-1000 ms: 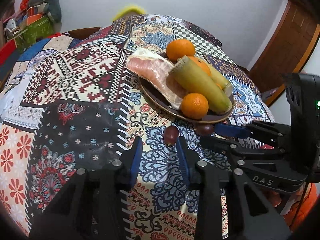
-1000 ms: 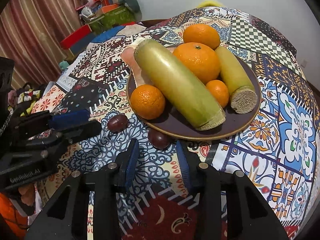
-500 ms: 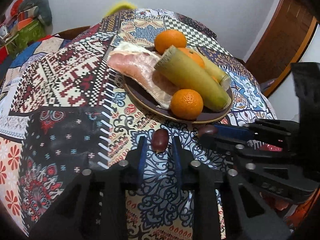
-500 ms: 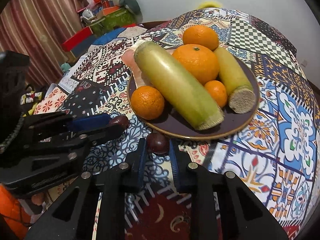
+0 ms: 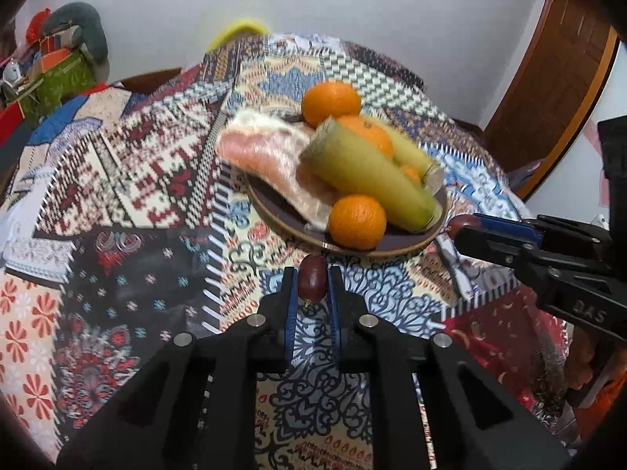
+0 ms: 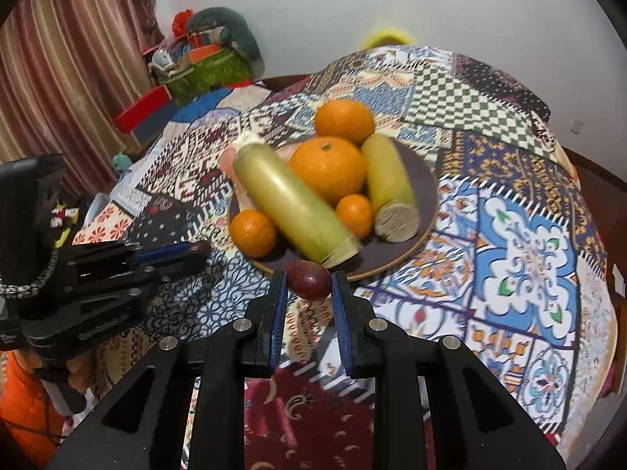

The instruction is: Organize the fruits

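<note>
A brown plate (image 5: pixel 274 215) (image 6: pixel 427 180) on the patterned tablecloth holds several oranges (image 5: pixel 357 221) (image 6: pixel 327 168), two green-yellow stalk pieces (image 5: pixel 368 180) (image 6: pixel 294 207) and a pink peeled fruit piece (image 5: pixel 266 156). My left gripper (image 5: pixel 312 284) is shut on a dark red fruit (image 5: pixel 312 282) and holds it above the cloth, just before the plate's near rim. My right gripper (image 6: pixel 307 284) is shut on another dark red fruit (image 6: pixel 308 279), also lifted at the plate's near rim. Each gripper shows in the other's view, the right one (image 5: pixel 456 229) and the left one (image 6: pixel 200 248).
The round table (image 6: pixel 509 235) falls away at its edges on all sides. A heap of bags and boxes (image 6: pixel 200 62) stands at the back left by a curtain (image 6: pixel 66 62). A wooden door (image 5: pixel 556 78) is at the right.
Both grippers closed on the two dark red fruits that lay on the cloth and lifted them off it toward the plate's near rim.
</note>
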### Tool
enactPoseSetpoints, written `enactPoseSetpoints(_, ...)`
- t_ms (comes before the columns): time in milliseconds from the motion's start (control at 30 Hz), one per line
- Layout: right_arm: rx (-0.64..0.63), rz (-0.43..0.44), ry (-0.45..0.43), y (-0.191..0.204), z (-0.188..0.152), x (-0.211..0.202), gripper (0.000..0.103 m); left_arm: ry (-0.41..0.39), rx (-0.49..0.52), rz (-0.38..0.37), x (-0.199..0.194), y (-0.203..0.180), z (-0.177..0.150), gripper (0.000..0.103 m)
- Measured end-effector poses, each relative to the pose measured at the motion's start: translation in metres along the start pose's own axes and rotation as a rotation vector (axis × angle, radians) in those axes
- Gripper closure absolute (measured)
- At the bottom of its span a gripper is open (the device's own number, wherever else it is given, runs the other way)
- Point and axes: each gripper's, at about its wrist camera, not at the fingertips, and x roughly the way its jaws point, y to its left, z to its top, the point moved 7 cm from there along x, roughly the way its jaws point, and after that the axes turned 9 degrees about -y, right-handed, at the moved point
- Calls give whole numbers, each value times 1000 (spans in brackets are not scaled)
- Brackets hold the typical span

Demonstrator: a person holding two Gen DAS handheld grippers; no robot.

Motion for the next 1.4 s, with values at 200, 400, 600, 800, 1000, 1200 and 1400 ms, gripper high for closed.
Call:
enactPoseSetpoints(200, 9, -34, -34, -16, 12, -6, 82, -58, 3, 4, -8, 1, 26, 89)
enactPoseSetpoints(400, 5, -80, -43, -32, 23, 2, 82, -45, -11, 24, 12, 9, 36, 89)
enactPoseSetpoints(600, 12, -93, -12, -41, 18, 17, 82, -11, -12, 26, 29, 10, 34, 89)
enactPoseSetpoints(800, 26, -91, 5, -45, 13, 24, 81, 19, -17, 15, 39, 10, 27, 89)
enactPoseSetpoints(1000, 32, -82, 27, -48, 10, 27, 74, 39, -11, 20, 44, 9, 22, 85)
enactPoseSetpoints(1200, 45, -78, 14, -49, 13, 22, 66, 42, -13, 32, 41, 10, 22, 81)
enactPoseSetpoints(1400, 40, -96, -48, -44, 26, -5, 66, -8, -31, 48, 13, 11, 29, 78)
